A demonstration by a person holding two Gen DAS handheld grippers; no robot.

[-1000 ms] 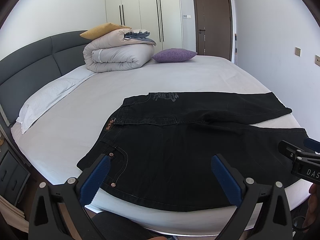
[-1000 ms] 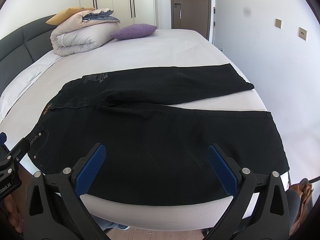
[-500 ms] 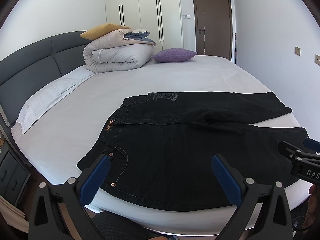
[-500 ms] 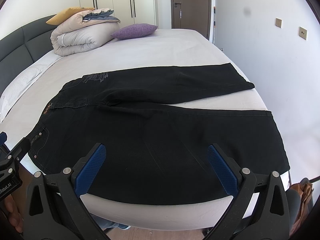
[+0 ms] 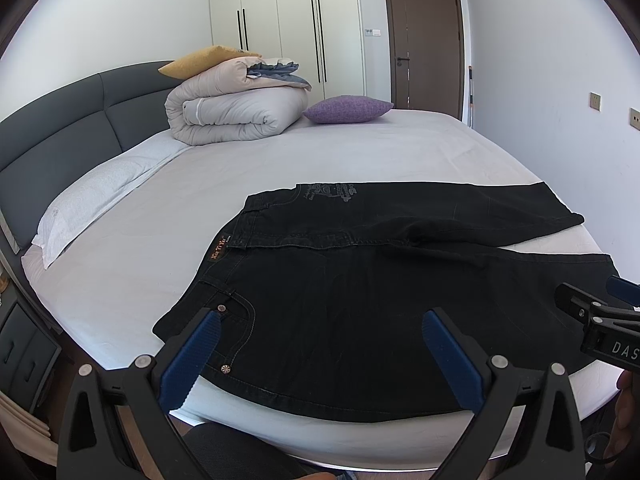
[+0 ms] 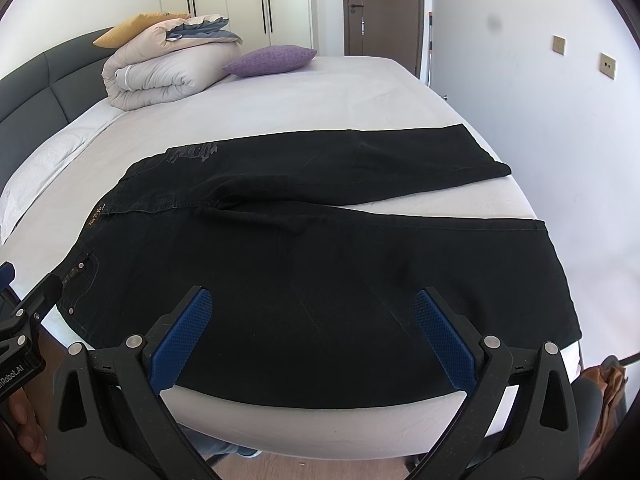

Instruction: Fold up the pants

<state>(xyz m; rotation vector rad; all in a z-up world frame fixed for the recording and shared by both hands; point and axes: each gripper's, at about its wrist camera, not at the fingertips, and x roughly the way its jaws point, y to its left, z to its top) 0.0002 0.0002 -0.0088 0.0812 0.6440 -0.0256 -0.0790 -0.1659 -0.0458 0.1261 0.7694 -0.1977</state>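
A: Pants (image 5: 360, 304) flat on bed (image 5: 280, 160), long axis L–R, waist toward left gripper (image 5: 320, 344).
B: Leg hems nearer right gripper (image 6: 312, 328). Both grippers wide open, empty, hovering at the near edge.

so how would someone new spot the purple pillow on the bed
Start at the bed and look to its far end near the wardrobe. Beside the rolled duvet lies the purple pillow, flat on the sheet; the only other cushion is mustard and sits atop the duvet.

matt black denim pants (image 5: 360, 300), smooth cotton sheet (image 5: 320, 152)
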